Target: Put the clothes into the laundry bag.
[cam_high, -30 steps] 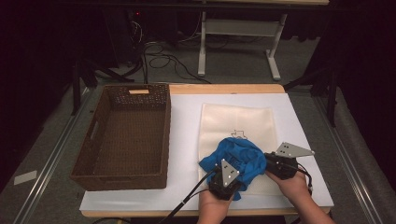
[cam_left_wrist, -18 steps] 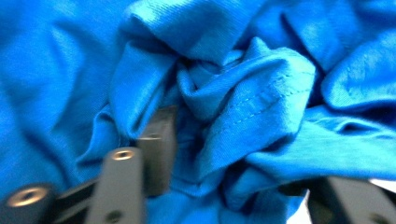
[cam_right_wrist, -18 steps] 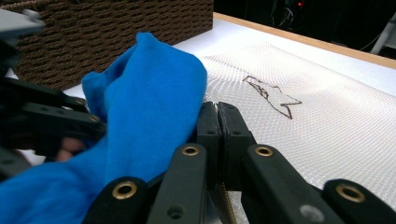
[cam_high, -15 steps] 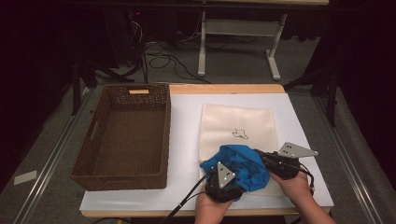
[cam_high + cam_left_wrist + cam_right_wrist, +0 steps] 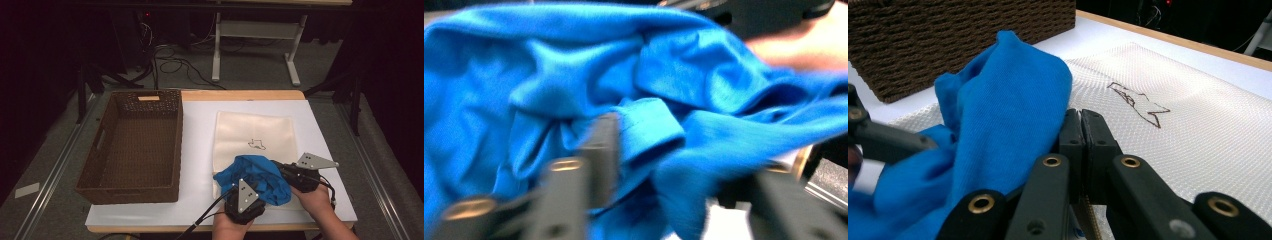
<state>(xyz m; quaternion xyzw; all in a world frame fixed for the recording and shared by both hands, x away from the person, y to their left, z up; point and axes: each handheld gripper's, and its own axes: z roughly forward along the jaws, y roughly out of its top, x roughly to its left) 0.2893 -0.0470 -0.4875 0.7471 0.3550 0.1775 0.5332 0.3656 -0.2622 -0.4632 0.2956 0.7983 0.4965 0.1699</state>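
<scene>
Blue garment (image 5: 256, 177) lies bunched near the front edge of the tabletop, on the front part of the cream bag (image 5: 255, 137) with the small dark outline printed on it. The wicker basket (image 5: 135, 145) stands at the left edge, well apart from the cloth.

Right gripper (image 5: 277, 167): in its own view the jaws are pressed together with nothing visibly between the pads, and the blue fabric lies against their left side — whether a thin fold is pinched there we cannot tell. Left gripper (image 5: 245, 192): its jaws have just been closing, with a hemmed fold of the garment between them. That view is blurred, so we cannot tell if the pads bite yet.

Risks, as we judge them:
- If the left pads catch only the outer hem, the fold may slip out on lifting and the bundle will sag.
- The garment rests directly on the bag, so a deep bite could take the bag's fabric too and drag it toward the front edge.
- If the right jaws hold nothing, one-sided pulling would unroll the bunch rather than carry it.
</scene>
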